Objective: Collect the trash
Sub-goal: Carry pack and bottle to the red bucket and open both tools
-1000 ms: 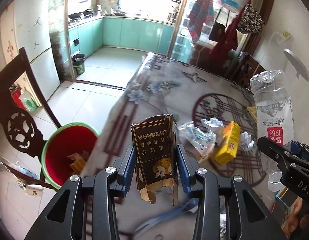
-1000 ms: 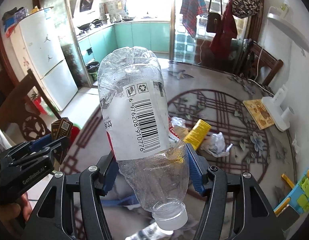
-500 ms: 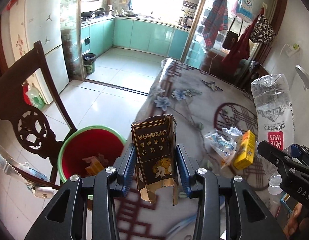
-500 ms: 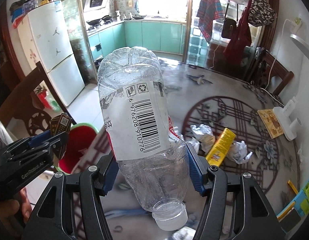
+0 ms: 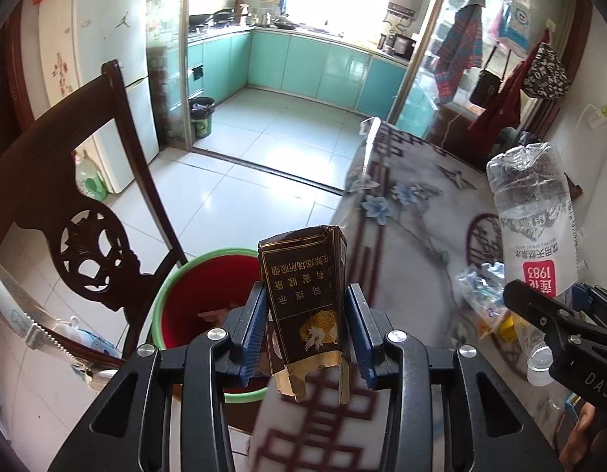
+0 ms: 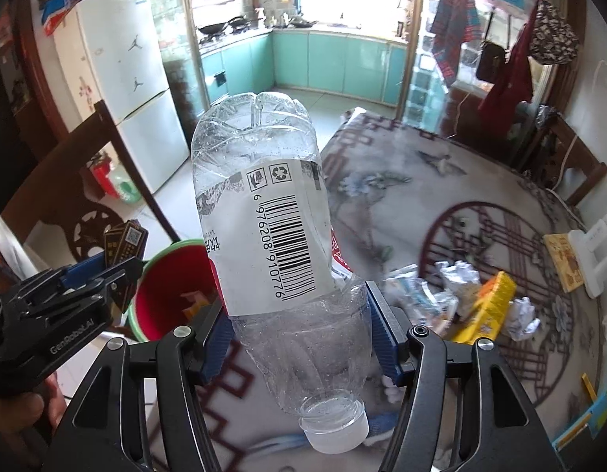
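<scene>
cigarette box: brown and gold cigarette box (image 5: 303,299), torn open at its near end, standing up between the left gripper's blue pads; printed text reads upside down from this camera. From the right wrist view it's (image 6: 124,242), off to that gripper's left.
left gripper: left gripper (image 5: 306,330) is clamped on the box from both sides, so yeah, grasping it.
water bottle: clear crumpled water bottle (image 6: 272,251) held upside down, white cap toward the camera, base pointing away. Barcode label faces the right wrist lens. In the left view it's (image 5: 533,232), up and to the right of the left gripper, red 1983 patch showing.
right gripper: right gripper (image 6: 299,338) is squeezed onto the bottle's lower body, pads pressed into both sides.
trash bin: red bin with green rim (image 5: 173,287), on the floor just ahead-left of the left gripper, partly behind the box; some orange-ish scrap inside. From the right gripper it's ahead-left too (image 6: 162,295).
leftover trash: crumpled wrappers (image 6: 421,287) and a yellow carton (image 6: 486,308) on the table, ahead-right of the right gripper, bunched together.
table: patterned tablecloth table (image 6: 401,204), under and ahead of both grippers.
chair: dark carved wooden chair (image 5: 79,236), left of the bin.
background: white fridge (image 6: 122,78) far left, teal kitchen cabinets (image 5: 303,63) straight ahead in the distance.
</scene>
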`<state>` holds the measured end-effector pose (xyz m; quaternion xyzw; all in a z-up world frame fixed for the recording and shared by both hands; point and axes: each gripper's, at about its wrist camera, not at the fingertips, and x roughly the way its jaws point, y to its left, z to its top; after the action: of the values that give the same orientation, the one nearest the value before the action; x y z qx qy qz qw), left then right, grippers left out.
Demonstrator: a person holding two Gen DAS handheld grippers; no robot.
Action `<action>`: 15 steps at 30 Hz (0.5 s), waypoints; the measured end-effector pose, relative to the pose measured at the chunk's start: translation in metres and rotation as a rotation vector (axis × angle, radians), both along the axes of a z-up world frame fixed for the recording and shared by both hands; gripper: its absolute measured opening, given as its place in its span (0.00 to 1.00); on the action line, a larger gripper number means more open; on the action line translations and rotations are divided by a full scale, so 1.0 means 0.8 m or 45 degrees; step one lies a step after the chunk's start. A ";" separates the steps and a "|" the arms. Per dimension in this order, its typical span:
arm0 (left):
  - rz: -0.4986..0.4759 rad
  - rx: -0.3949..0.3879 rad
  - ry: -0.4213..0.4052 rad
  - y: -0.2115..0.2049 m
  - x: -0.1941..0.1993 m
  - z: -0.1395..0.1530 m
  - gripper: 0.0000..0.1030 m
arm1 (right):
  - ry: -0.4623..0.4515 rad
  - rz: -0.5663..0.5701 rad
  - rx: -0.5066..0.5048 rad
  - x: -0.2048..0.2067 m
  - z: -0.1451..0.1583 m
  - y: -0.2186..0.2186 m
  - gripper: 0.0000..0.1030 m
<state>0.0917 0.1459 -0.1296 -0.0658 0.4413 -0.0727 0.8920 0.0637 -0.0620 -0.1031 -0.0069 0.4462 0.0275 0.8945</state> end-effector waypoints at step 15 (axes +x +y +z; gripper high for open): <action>0.112 0.027 0.098 0.082 0.034 -0.047 0.37 | 0.248 0.116 0.209 0.054 -0.066 0.073 0.59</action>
<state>0.1191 0.2112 -0.1671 -0.0782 0.4729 -0.0262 0.8773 0.1070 -0.0032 -0.1558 0.0486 0.5263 0.1049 0.8424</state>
